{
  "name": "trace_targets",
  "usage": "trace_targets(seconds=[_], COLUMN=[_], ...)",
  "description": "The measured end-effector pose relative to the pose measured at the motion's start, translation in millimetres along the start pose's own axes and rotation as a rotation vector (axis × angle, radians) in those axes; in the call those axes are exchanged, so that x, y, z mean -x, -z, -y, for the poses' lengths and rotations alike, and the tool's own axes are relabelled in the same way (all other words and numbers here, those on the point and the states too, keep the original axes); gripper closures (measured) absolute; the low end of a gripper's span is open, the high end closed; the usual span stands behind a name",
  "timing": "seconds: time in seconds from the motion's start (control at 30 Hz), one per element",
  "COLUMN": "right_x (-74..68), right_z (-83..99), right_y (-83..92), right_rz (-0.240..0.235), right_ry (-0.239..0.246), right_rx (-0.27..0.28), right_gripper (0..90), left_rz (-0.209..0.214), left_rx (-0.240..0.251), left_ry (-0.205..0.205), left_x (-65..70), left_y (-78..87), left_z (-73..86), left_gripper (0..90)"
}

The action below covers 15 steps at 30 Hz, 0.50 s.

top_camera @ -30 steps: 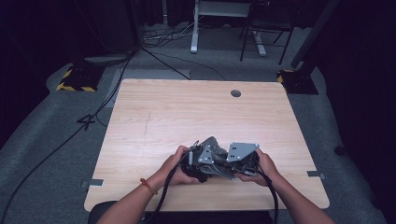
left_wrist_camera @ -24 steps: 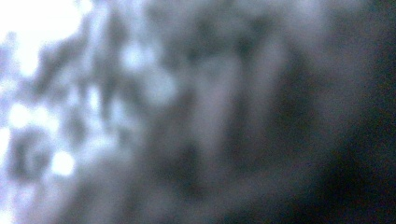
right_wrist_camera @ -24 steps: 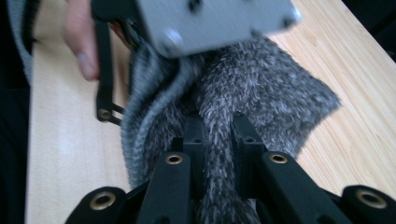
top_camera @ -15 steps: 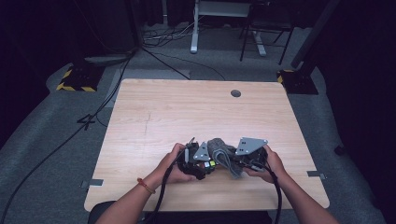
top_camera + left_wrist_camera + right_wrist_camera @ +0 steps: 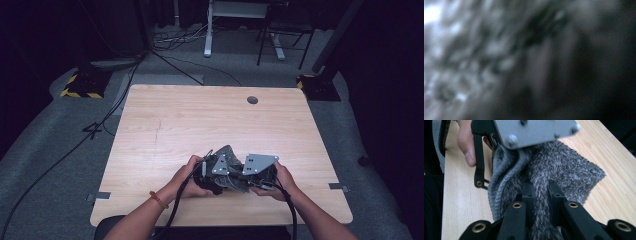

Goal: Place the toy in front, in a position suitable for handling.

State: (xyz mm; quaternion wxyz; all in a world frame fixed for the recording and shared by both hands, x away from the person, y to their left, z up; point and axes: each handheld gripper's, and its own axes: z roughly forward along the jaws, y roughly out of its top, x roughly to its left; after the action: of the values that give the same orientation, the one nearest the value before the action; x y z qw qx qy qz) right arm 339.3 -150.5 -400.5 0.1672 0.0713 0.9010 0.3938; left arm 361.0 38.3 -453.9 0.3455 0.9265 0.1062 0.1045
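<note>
Right gripper view: grey fuzzy cloth (image 5: 564, 167) bunched on the tabletop (image 5: 614, 182), near its front edge.
Right gripper (image 5: 541, 192): clamped on a fold of the cloth.
Left gripper (image 5: 216, 169): closed, pressed into the cloth; its own view is a blur.
Writing: none readable.

The left gripper view is blurred throughout; only vague grey fuzzy texture (image 5: 474, 57) can be made out, and no jaws can be told. In the high view, most of the cloth (image 5: 229, 156) is covered by both grippers and hands. In the right gripper view, the cloth's (image 5: 564, 167) upper part is hidden behind the left gripper (image 5: 529, 130), itself cut off by the top edge.
</note>
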Motion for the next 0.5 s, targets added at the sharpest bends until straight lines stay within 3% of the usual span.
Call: trace_targets(seconds=[0.13, 0.5], right_x=[3.6, 20.4], right_z=[0.3, 24.1], right_y=[-1.3, 6.0], right_rz=[0.030, 0.080], right_ry=[0.005, -0.075], right_rx=[-0.004, -0.038], right_gripper=[79.2, 79.2], left_rz=[-0.002, 0.002], left_rx=[0.001, 0.016], left_ry=[0.007, -0.010], left_x=[-0.5, 2.2], left_y=[2.1, 9.1], left_z=[0.4, 0.6], left_gripper=[33.9, 33.8])
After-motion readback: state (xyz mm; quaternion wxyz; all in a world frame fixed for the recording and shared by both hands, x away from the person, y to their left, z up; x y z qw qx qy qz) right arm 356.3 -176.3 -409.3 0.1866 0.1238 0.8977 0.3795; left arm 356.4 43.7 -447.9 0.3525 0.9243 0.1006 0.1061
